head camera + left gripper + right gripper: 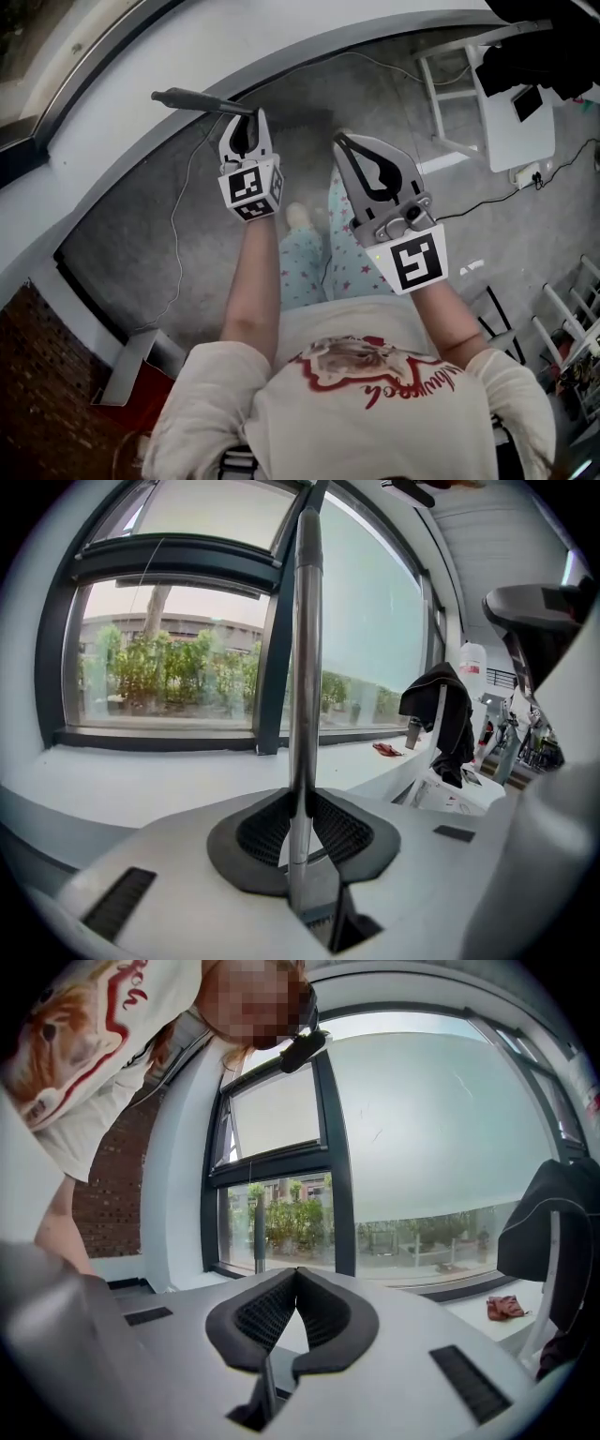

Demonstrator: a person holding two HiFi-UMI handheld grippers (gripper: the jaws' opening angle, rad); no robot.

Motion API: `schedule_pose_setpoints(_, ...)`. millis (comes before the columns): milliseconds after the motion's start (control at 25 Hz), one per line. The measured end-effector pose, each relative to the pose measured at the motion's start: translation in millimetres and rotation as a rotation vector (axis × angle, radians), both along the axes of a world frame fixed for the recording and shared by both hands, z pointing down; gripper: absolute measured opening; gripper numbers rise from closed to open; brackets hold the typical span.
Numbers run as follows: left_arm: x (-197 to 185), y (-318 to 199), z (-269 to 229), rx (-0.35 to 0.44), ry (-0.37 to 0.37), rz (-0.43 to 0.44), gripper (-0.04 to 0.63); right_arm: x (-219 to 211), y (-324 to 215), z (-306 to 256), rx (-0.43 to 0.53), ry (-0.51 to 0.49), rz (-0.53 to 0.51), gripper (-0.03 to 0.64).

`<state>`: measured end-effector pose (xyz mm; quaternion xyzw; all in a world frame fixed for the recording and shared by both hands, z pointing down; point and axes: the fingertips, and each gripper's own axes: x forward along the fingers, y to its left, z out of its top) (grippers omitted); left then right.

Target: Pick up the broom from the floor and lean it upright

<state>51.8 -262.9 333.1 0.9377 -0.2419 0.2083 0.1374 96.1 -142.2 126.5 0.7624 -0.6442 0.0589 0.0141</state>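
Head view: we looked down past a printed shirt to both arms raised over the grey floor [141,244] by a curved white window ledge [112,94]. The left tongs [249,127] held the broom [197,98], whose dark end stuck out to the left above the ledge. The right tongs [339,141] hung just beside them, apart from the broom. The broom was off the floor and not yet leaned against anything we could see.

Left gripper view: here alone the grip showed plainly. A bright metal pole [305,667] ran straight up the picture against the window [187,658], pinched between the ribbed pads, which stood narrow around it. A dark garment [441,705] hung to the right. We judged the pole stiff, light and smooth, likely to slip or twist in a single pinch. A second hold lower on the pole would steady it.

Right gripper view: those pads met at their tips with nothing between them, the same window beyond. This view showed no part of the broom. No view showed the bristle end, so we could not tell how its weight hung.
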Motion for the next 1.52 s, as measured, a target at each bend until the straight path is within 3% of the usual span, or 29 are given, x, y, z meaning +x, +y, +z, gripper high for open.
schedule_pose_setpoints(400, 76, -70, 32, -0.029, -0.087, -0.076, 0.086, 104, -84, 1, -0.074, 0.027, -0.196, 0.025)
schedule_pose_setpoints(560, 105, -90, 38, -0.042, -0.098, -0.072, 0.086, 135, -105, 10, -0.093, -0.004, -0.205, 0.025)
schedule_pose_setpoints(800, 125, -119, 41, -0.046, -0.105, -0.014, 0.086, 148, -137, 19, -0.1, -0.044, -0.171, 0.025)
schedule_pose_setpoints(1120, 113, -133, 52, -0.102, -0.174, 0.084, 0.095, 135, -170, -5, -0.102, -0.047, -0.151, 0.025)
schedule_pose_setpoints(1280, 111, -130, 55, -0.123, -0.156, 0.144, 0.096, 134, -173, 0, -0.118, -0.046, -0.117, 0.025)
schedule_pose_setpoints(1520, 117, -117, 39, -0.155, -0.12, 0.265, 0.245, 131, -175, -11, -0.096, -0.033, -0.089, 0.025)
